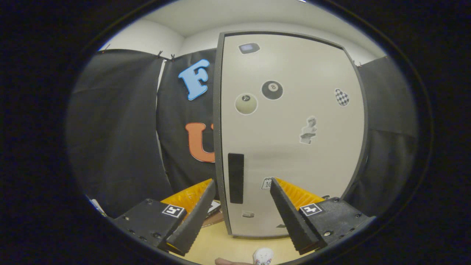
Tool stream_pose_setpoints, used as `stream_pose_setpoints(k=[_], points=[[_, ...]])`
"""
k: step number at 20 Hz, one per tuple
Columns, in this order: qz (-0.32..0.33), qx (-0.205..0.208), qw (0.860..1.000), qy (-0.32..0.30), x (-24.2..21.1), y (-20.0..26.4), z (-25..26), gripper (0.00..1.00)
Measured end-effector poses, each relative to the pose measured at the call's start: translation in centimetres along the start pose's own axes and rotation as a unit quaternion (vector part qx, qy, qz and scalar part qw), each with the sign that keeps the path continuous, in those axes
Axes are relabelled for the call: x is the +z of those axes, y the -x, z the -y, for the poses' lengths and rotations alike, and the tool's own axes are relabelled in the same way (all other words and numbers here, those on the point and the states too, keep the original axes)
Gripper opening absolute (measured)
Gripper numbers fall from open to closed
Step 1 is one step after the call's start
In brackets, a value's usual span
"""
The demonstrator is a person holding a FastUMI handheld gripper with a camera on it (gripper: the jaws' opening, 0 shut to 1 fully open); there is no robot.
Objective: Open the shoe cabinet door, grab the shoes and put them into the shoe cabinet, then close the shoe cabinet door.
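The tongs (239,191) are held spread and empty before the closed door (294,140). The handle (236,178), at 12 o'clock between them, should be pinched squarely, then pulled.

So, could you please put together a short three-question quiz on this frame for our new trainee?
1. True or false: the shoe cabinet door is shut.
2. Where does the black handle on the door lie relative to the claw?
A. Just beyond it, seen between the two fingers
B. Clamped between both fingers
C. Behind the right finger
3. Fill in: the claw's fingers are ____, holding nothing.

Key
1. True: the door sits flush in its dark frame.
2. A: the handle stands ahead, near the door's left edge, closer to the left finger.
3. Open: a wide gap separates them.
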State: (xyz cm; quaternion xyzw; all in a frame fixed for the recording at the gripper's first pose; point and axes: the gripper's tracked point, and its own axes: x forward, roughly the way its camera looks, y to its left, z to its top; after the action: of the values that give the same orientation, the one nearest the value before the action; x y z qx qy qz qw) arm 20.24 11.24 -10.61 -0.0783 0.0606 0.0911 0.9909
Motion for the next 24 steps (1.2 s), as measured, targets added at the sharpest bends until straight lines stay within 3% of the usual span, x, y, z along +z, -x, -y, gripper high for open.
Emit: stream_pose_setpoints(k=[4,6,11,15,24], points=[[-0.023,-0.021,0.999,-0.01,-1.5,-4.4,1.5,0.99],[-0.018,-0.002,1.0,-0.011,-1.4,-5.8,1.0,0.99],[-0.014,0.005,1.0,0.005,-1.1,-6.6,-0.3,0.77],[-0.052,0.004,0.998,-0.023,-2.7,-7.5,-0.6,0.44],[-0.043,0.019,0.999,-0.021,-2.7,-7.3,-0.5,0.32]])
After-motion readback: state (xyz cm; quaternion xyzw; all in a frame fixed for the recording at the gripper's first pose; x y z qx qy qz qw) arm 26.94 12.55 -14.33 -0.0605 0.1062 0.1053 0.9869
